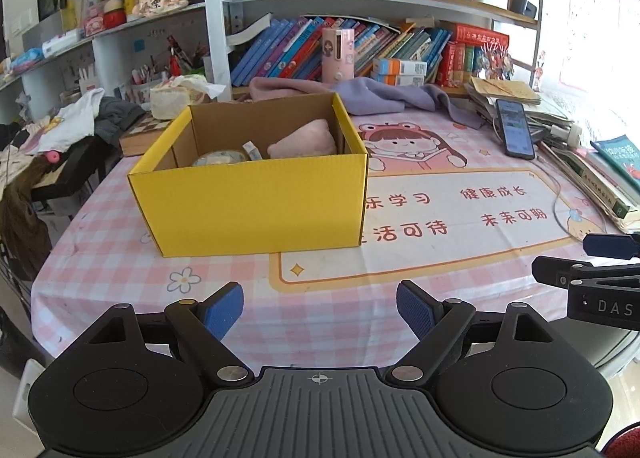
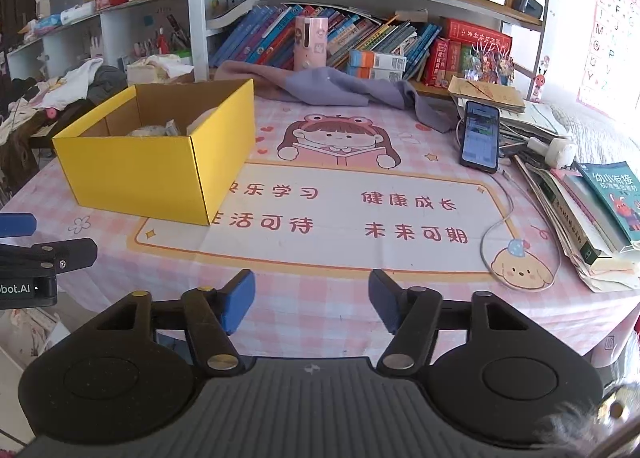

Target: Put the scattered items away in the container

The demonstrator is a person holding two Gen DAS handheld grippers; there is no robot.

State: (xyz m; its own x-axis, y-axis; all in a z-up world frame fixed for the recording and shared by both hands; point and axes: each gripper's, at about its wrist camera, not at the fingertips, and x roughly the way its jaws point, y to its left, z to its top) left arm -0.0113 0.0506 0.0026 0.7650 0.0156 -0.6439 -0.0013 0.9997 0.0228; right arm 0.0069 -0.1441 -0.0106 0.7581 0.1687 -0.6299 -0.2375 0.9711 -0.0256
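Both the left gripper (image 1: 320, 312) and the right gripper (image 2: 312, 306) are matte black, with blue-padded fingers (image 1: 224, 312), silver and brass pivot screws, round discs, ribbed grey centre.

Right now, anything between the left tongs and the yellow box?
Nothing: only bare pink checked tablecloth lies between the open left tongs and the yellow box, as the left wrist view shows.

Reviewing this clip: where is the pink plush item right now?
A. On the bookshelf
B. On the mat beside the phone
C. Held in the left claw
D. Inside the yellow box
D: the pink plush item lies inside the yellow box, against its far right corner, and both the left claw and the right claw are open and empty.
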